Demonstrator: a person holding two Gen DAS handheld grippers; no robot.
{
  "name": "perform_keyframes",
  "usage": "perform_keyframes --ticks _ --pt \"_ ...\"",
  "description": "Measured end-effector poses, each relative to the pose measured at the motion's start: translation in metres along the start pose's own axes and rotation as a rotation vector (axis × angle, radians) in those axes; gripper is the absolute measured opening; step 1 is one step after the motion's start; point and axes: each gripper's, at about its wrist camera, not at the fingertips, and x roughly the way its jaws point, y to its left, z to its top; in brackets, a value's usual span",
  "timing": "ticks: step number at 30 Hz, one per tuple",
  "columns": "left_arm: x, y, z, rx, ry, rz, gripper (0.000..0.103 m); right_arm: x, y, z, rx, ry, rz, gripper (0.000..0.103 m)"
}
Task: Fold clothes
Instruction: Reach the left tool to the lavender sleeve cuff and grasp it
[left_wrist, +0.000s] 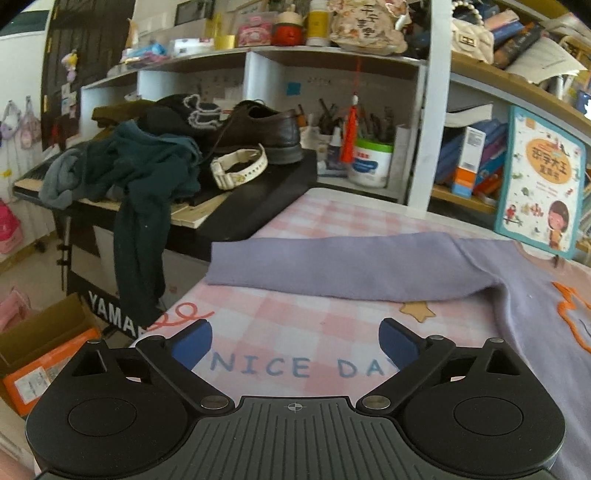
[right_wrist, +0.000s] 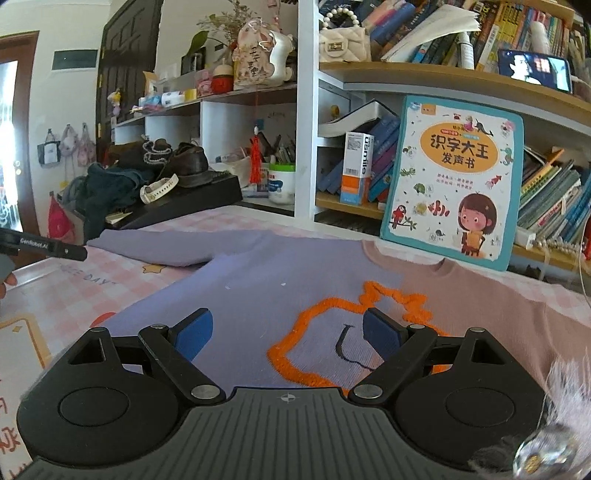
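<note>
A lilac and pink sweater (right_wrist: 280, 280) with an orange outline design (right_wrist: 332, 332) lies flat on a pink checked table cover (left_wrist: 295, 332). Its lilac sleeve (left_wrist: 332, 266) stretches out to the left across the cover. My left gripper (left_wrist: 295, 343) is open, hovering over bare cover just short of the sleeve, nothing between its blue pads. My right gripper (right_wrist: 288, 336) is open above the sweater's chest, over the orange design. The sweater's right side (right_wrist: 498, 317) is pink. The left gripper's black body (right_wrist: 44, 247) shows at the left edge of the right wrist view.
A children's book (right_wrist: 454, 184) leans against the bookshelf behind the collar. To the left, a keyboard stand holds dark clothes (left_wrist: 147, 173), a brown shoe (left_wrist: 258, 133) and a white watch (left_wrist: 240, 170). A cardboard box (left_wrist: 40, 350) sits on the floor. Fluffy trim (right_wrist: 561, 398) intrudes at lower right.
</note>
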Motion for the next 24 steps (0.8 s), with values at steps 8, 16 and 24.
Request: perform_keyframes --ticks 8,16,24 --pt "0.011 -0.005 0.009 0.015 -0.006 0.025 0.099 0.007 -0.005 0.000 0.012 0.013 0.005 0.088" --pt "0.025 -0.001 0.014 -0.008 0.015 0.067 0.099 0.010 -0.004 -0.001 0.010 0.032 -0.016 0.093" --pt "0.050 0.014 0.026 -0.077 0.048 0.122 0.099 0.007 -0.005 -0.002 0.022 0.028 0.013 0.097"
